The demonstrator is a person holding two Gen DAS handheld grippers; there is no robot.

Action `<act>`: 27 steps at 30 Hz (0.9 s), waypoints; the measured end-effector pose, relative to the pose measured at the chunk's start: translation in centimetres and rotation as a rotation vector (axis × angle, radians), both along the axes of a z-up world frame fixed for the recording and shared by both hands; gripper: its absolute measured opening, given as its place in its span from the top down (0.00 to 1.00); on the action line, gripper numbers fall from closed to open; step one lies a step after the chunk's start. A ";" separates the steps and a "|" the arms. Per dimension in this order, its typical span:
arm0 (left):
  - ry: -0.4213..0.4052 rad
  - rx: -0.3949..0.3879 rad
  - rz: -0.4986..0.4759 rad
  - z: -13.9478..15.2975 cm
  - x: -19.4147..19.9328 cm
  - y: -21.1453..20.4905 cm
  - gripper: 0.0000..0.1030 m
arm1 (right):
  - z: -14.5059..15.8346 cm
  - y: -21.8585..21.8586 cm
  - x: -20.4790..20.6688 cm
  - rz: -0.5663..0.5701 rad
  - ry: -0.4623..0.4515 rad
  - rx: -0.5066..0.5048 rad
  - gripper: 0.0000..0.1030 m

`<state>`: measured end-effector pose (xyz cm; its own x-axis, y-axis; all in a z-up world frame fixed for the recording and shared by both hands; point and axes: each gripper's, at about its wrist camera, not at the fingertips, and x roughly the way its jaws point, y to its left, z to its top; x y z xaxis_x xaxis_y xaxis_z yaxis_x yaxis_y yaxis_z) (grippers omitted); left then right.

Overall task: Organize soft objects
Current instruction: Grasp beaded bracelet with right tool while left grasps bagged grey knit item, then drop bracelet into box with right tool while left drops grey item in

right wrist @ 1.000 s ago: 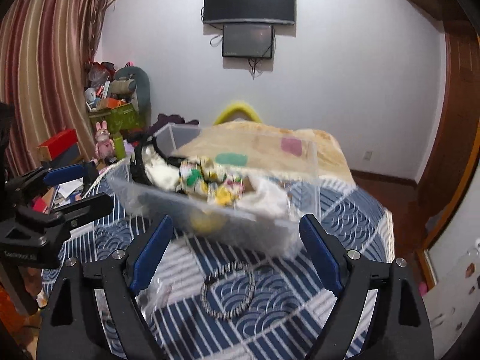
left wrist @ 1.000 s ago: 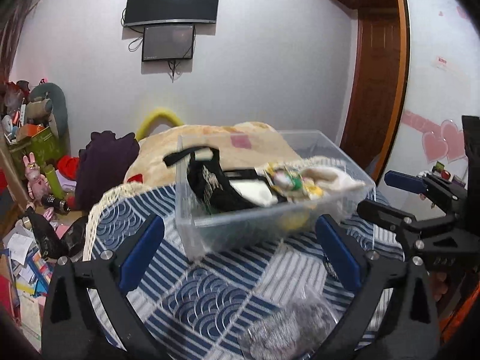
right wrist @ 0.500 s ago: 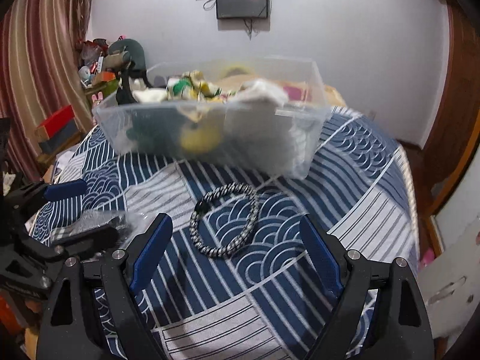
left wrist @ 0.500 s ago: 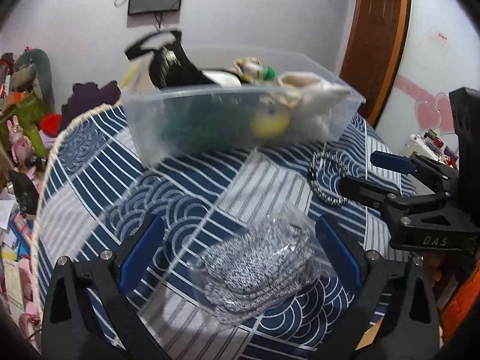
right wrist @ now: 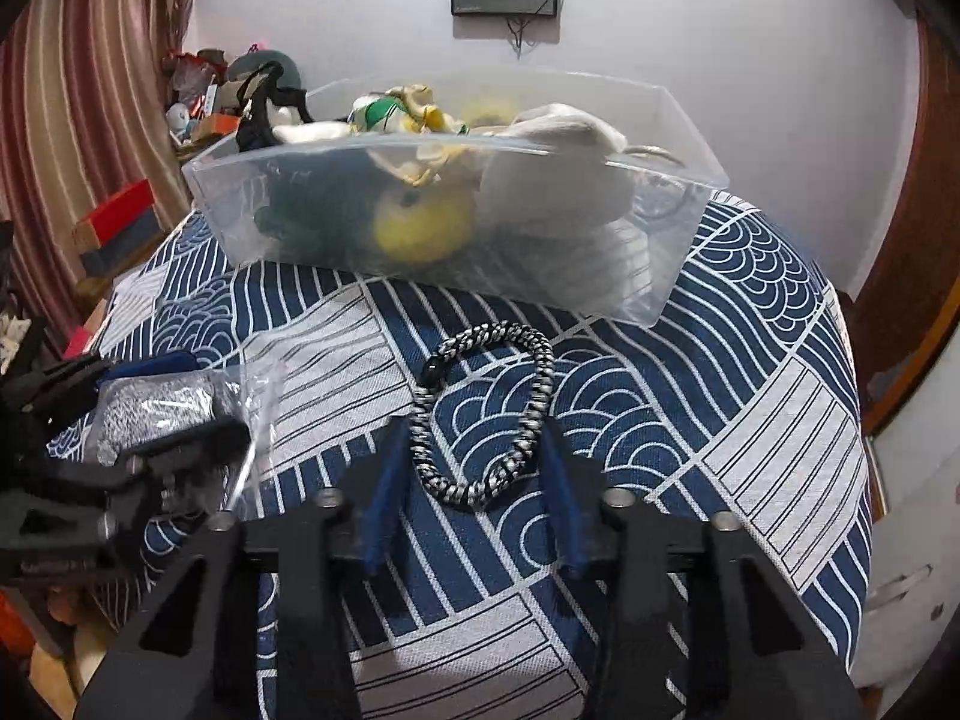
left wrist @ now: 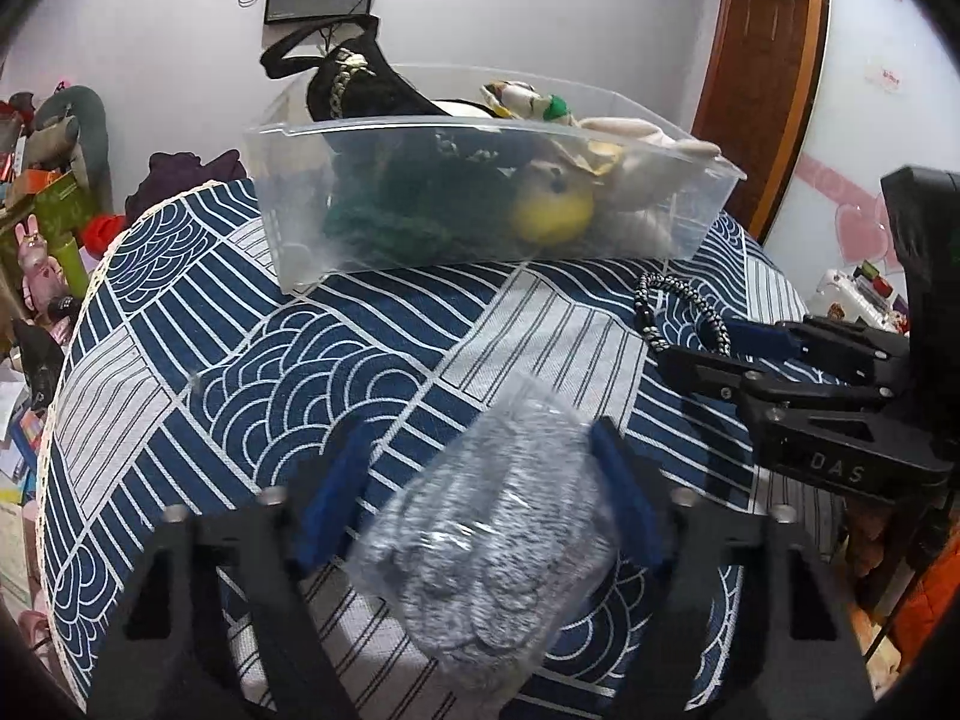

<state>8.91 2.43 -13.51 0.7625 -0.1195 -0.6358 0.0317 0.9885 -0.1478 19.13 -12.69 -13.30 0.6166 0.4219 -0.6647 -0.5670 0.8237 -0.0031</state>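
My left gripper (left wrist: pixel 480 480) has its blue pads on either side of a clear plastic bag of grey knit (left wrist: pixel 486 540); the right pad touches the bag, the left pad sits just off it, so the jaws are spread around it rather than pinching. From my right wrist camera the same bag (right wrist: pixel 162 408) shows side-on, lying on the blue wave-patterned cloth (right wrist: pixel 750 360) with the left gripper (right wrist: pixel 150 408) above and below it, a loose flap of plastic sticking out toward the middle of the table.

My right gripper (right wrist: pixel 474 474) straddles the near end of a black-and-white braided cord loop (right wrist: pixel 480 414), jaws apart, neither pad clearly touching the cord. The loop lies flat on the cloth, just in front of the clear plastic bin (right wrist: pixel 678 252). The left camera shows that loop (left wrist: pixel 678 312) only in part, with my right gripper (left wrist: pixel 708 348) covering its near end, so contact cannot be judged there.

The bin (left wrist: pixel 288 228) already holds soft things: a yellow ball (left wrist: pixel 552 210), dark green knit (left wrist: pixel 390 222), a cream cloth piece (left wrist: pixel 636 138), and a black strapped bag (left wrist: pixel 354 84) rising above the rim. Only the right view shows a metal ring (right wrist: pixel 651 153) on the bin's right edge and the striped curtain (right wrist: pixel 78 90); only the left shows the wooden door (left wrist: pixel 762 60).
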 end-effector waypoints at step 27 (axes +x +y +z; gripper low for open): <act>-0.231 -0.016 0.027 8.5 -0.8 2.3 0.70 | 6.3 -2.3 -1.9 -0.007 -0.173 0.136 0.93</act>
<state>8.08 4.69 -5.02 0.8908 -0.1057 -0.4420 0.0401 0.9871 -0.1553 17.19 -14.94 -6.95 0.7198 0.4961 -0.4856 -0.5620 0.8270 0.0117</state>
